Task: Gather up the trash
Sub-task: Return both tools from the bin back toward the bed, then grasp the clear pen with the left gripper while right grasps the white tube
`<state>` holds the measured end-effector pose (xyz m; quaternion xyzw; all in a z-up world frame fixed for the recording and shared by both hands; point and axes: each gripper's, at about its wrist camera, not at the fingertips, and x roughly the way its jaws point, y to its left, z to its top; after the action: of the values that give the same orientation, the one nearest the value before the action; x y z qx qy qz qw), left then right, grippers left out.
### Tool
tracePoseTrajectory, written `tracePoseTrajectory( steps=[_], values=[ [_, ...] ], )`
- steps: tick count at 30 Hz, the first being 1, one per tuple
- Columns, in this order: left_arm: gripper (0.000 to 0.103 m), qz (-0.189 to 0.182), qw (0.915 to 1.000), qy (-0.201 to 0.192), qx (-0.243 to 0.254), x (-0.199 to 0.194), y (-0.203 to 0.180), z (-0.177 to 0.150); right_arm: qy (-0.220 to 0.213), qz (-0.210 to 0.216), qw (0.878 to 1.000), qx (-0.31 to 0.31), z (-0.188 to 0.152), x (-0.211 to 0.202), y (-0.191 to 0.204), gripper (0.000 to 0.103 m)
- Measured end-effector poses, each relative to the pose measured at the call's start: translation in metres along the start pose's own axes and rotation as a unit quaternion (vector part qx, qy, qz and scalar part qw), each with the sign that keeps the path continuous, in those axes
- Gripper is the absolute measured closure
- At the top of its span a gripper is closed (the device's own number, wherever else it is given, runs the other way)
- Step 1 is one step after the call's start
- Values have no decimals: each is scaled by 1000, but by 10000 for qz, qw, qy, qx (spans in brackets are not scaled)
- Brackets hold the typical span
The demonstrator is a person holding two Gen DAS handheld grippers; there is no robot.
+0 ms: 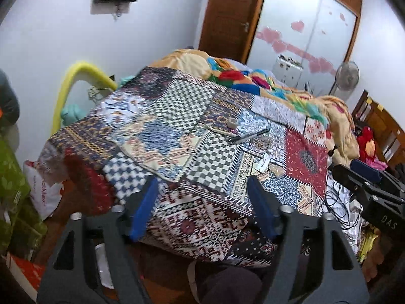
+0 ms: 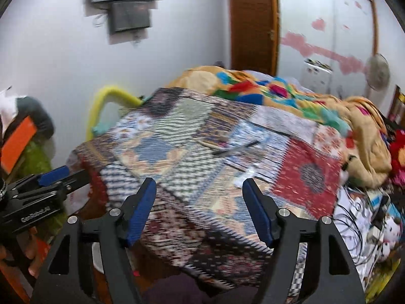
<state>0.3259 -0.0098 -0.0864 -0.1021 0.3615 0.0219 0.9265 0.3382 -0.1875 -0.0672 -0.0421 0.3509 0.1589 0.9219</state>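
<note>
Left gripper and right gripper: both apart, empty, above our bed. Step: approach. Next, we judge: reach paper scrap.

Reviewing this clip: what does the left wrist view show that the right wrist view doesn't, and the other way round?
Only the left wrist view shows clearly the tape roll, the white scrap and the shopping bag beside the bed.

Only the right wrist view shows the orange box at far left and the soft toy among the cables.

Both show the patchwork bedspread, the pen, the wardrobe, and both tools, left tool and right tool, open and empty.
</note>
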Motion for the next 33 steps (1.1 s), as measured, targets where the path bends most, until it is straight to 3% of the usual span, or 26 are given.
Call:
tracePoseTrajectory(
  steps=[1,11,21,26,30,33],
  values=[
    [19,4,10000,24,32,8,-4,1,54,-61,10000,34,1,6,-7,36],
    [19,-238,9980,537,232,109,-37,15,743,-273,9958,456,-2,86,-78,35],
    [19,-265,9945,846,554,200,-48,30,1379,-133,9860,927,3,193,-108,36],
    [19,-325,9929,902,708,235,-53,35,1424,-214,9829,1149,6,236,-123,38],
    [19,-358,9913,927,862,262,-58,41,1493,-350,9818,1119,5,261,-125,61],
    [19,-390,9898,925,1013,281,-64,48,1442,-224,9835,1066,3,268,-120,74]
  ],
)
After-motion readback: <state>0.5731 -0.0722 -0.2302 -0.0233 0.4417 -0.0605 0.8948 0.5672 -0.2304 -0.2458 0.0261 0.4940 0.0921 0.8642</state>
